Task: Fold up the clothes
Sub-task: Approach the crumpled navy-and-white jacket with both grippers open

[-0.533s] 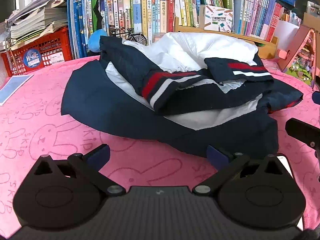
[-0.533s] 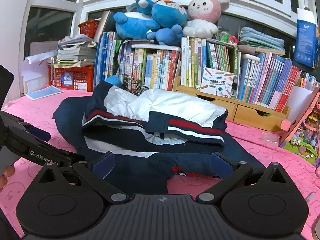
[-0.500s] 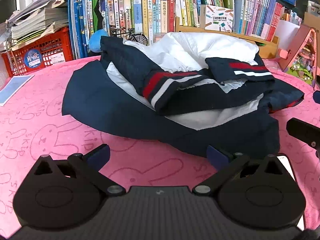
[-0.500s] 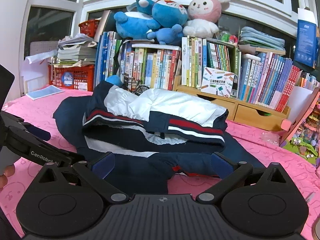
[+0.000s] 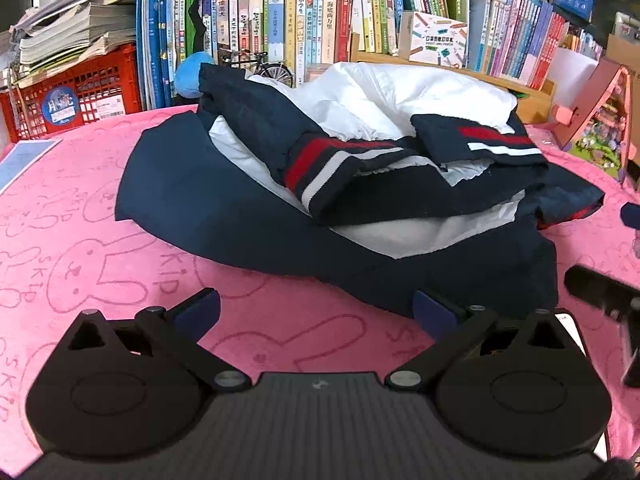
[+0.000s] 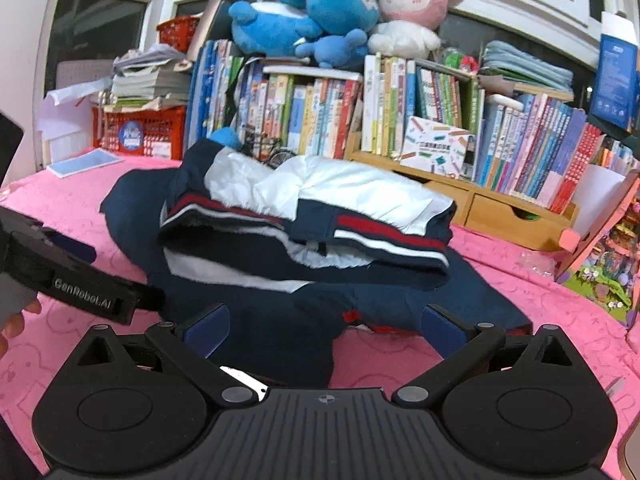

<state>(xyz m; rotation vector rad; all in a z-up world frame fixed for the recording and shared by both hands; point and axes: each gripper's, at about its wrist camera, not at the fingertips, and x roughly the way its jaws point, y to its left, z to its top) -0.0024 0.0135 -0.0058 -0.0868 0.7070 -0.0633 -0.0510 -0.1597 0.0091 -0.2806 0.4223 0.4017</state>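
- Covering the whole table, a pink cloth printed with rabbit outlines is lying flat and bearing everything else; compared with half a second ago, nothing on it is sitting differently.
- Lying in the middle of that cloth, a navy jacket with white lining and red-and-white striped bands is sitting as a loose, lumpy pile, its upper layers doubled over a wider navy panel spread beneath; no fold line is showing any shift from the earlier pictures.
- Standing behind the pile, a long row of upright books on wooden shelves is backing the table, with a red plastic crate of papers at the left end.
- Hovering just short of the near navy hem, the left gripper is holding its jaws spread wide, with only pink cloth between its blue pads.
- Hanging over the front edge of the pile, the right gripper is likewise gaping with nothing clamped, though whether its pads are brushing the fabric is hard to judge from this low angle.
- Judging by the stillness, both tools are pausing: the bundle would suit clothing partly doubled over and awaiting tidying just as well as clothing being let go after a rough fold.
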